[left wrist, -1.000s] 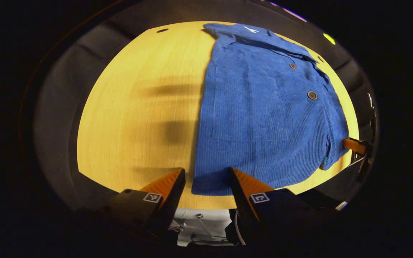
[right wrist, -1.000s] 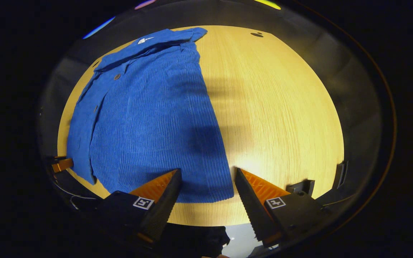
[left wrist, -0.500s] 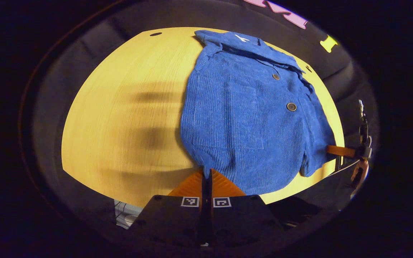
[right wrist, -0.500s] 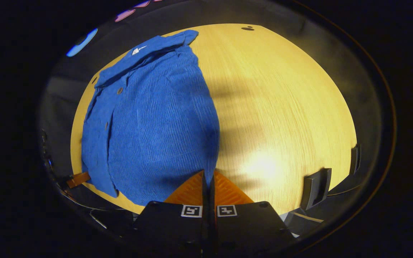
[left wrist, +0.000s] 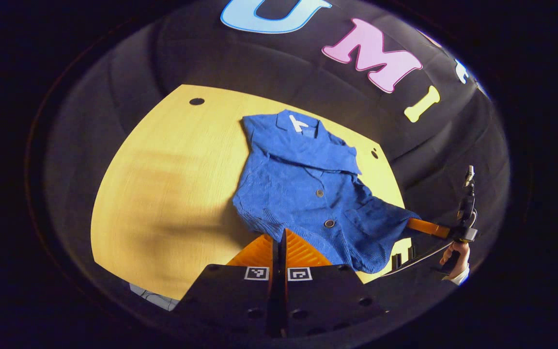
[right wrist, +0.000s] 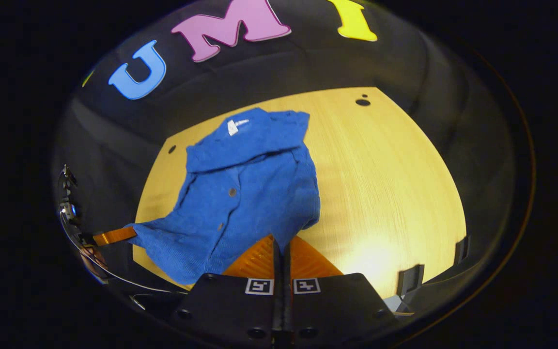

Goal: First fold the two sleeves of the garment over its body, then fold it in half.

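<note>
So both grippers have their fingers pinched tight on the bottom hem of the blue shirt [left wrist: 308, 194], left gripper [left wrist: 279, 236] and right gripper [right wrist: 281, 241], lifting it off the desk [left wrist: 162, 174]. Collar end lies flat; sleeves are hidden underneath.

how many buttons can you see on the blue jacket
2 in the left gripper view: one button mid-chest, another button lower down the jacket front. More may be hidden in the lifted folds.
</note>
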The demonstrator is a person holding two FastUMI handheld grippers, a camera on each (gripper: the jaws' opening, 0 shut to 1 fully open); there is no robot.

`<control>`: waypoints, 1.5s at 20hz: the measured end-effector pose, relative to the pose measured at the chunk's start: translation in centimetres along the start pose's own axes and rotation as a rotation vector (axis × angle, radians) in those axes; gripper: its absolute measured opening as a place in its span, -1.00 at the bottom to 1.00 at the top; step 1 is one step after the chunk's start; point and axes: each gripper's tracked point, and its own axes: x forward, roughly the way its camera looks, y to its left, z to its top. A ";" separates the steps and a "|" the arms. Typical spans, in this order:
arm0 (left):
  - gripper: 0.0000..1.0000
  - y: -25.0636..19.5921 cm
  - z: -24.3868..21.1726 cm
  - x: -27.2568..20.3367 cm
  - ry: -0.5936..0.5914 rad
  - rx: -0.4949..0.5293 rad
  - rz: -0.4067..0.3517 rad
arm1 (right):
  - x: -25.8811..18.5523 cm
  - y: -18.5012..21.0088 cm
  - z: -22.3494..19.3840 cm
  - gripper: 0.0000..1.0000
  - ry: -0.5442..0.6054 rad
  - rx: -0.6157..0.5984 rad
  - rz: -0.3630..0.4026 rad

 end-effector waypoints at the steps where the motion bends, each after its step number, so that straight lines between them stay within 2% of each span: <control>1: -1.00 0.0 2.5 -0.2 -0.021 0.030 0.009 | 0.2 0.8 2.5 -0.99 -0.040 0.011 0.005; 3: -1.00 0.6 6.8 0.0 -0.089 0.067 0.028 | 1.6 1.4 6.8 -0.99 -0.075 0.002 -0.008; 5: -1.00 1.1 11.7 1.4 -0.143 0.004 0.041 | 3.9 1.7 11.4 -0.99 -0.109 0.038 -0.005; 7: -1.00 2.2 15.1 4.2 -0.134 -0.077 0.046 | 7.6 1.5 16.4 -0.99 -0.143 0.094 0.004; 10: -1.00 5.7 19.6 9.7 -0.107 -0.151 0.114 | 14.2 0.7 22.1 -1.00 -0.133 0.248 0.034; 12: -1.00 7.5 22.2 13.6 -0.091 -0.217 0.127 | 18.4 -0.2 24.7 -0.99 -0.122 0.362 0.055; 14: -1.00 8.8 24.1 18.0 -0.086 -0.264 0.165 | 23.6 -1.1 26.1 -1.00 -0.102 0.454 0.073; 16: -1.00 10.2 24.4 21.4 -0.070 -0.252 0.214 | 28.0 -2.2 25.7 -1.00 -0.069 0.537 0.067; 17: -1.00 10.2 24.3 22.9 -0.061 -0.256 0.216 | 30.0 -2.5 25.3 -1.00 -0.046 0.568 0.070; 21: -0.96 12.3 23.9 26.0 -0.042 -0.324 0.234 | 34.2 -3.1 25.3 -0.99 0.028 0.762 0.113; 22: -0.64 12.5 24.0 26.7 -0.056 -0.357 0.217 | 34.5 -2.5 25.6 -0.99 0.041 0.830 0.158; 23: -0.24 13.0 24.1 25.4 -0.075 -0.392 0.229 | 34.6 -2.1 26.3 -0.98 0.033 0.878 0.192; 24: 0.15 13.2 24.3 25.0 -0.104 -0.410 0.233 | 34.6 -1.8 27.4 -0.89 -0.001 0.917 0.226; 25: 0.31 13.6 24.6 24.4 -0.131 -0.415 0.237 | 34.9 -2.1 28.8 -0.69 -0.053 0.938 0.247; 27: 0.52 14.1 25.0 22.8 -0.155 -0.400 0.252 | 34.5 -2.9 31.3 0.27 -0.125 0.993 0.281; 28: 0.65 13.9 25.5 22.2 -0.174 -0.383 0.260 | 33.6 -2.9 31.8 0.19 -0.146 1.000 0.283; 29: 0.70 12.9 26.3 22.0 -0.192 -0.367 0.255 | 32.7 -3.1 32.2 0.60 -0.164 0.974 0.274; 30: 0.65 11.6 26.9 21.2 -0.214 -0.336 0.233 | 32.3 -3.5 32.3 0.88 -0.188 0.920 0.267</control>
